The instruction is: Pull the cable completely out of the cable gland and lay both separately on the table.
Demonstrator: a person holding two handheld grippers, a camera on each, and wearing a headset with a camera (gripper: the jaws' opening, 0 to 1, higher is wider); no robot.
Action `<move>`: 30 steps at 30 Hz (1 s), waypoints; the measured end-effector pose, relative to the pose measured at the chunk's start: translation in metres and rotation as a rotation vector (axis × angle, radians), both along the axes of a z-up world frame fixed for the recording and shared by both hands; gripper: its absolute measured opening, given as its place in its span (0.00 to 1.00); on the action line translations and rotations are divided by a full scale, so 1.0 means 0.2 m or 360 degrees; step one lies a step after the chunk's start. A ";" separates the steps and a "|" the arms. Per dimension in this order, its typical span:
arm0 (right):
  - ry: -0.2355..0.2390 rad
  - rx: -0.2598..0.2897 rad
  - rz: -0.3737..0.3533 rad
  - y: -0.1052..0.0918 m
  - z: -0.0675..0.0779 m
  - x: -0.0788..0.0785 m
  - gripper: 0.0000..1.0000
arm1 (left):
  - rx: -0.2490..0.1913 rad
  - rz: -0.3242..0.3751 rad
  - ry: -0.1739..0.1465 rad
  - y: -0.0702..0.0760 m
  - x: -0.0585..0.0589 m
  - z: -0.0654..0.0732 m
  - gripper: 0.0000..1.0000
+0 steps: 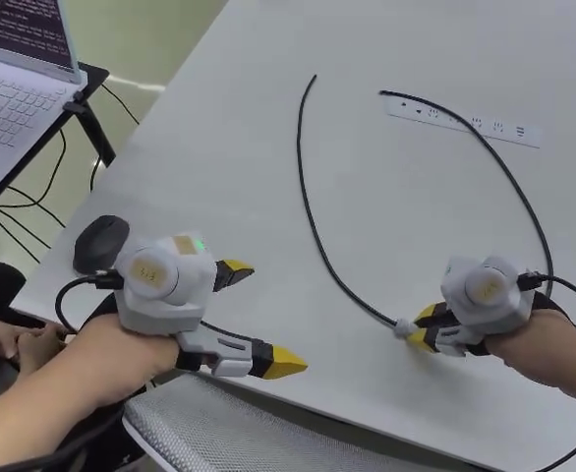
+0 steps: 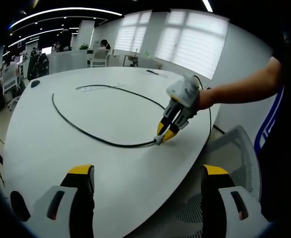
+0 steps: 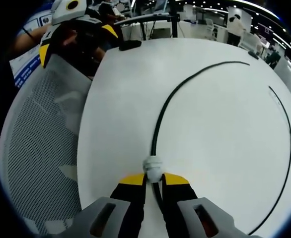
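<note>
Now at a white office table (image 1: 416, 197), pinching the black cable (image 1: 306, 211) behind its white cable gland (image 3: 153, 167) with the narrowed right gripper (image 1: 416, 327), with the left gripper (image 1: 261, 316) wide and empty.

Open laptop (image 1: 13, 69) upper left, on a black stand (image 1: 89, 98), dark leads (image 1: 34, 187) hanging below it. Black mouse (image 1: 99, 243) at left edge of white table (image 1: 416, 206). White power strip (image 1: 465, 122) upper right. Grey mesh chair (image 1: 219, 433) bottom centre.
</note>
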State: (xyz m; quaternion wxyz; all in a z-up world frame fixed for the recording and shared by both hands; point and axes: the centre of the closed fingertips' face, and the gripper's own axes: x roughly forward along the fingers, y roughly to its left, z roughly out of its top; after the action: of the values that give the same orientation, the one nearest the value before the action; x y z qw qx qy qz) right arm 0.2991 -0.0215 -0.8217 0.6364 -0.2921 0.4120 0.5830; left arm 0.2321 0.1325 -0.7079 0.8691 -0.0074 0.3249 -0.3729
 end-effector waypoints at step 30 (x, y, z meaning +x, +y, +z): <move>0.0062 0.0238 0.0043 0.17 0.40 -0.15 0.06 | -0.0046 -0.0221 -0.0068 -0.25 0.10 0.07 0.84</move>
State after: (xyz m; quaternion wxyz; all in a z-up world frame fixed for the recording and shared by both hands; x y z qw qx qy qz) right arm 0.2692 0.0127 -0.7419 0.6404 -0.2381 0.3756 0.6262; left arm 0.2513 0.0821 -0.6934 0.8476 0.0107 0.3007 -0.4370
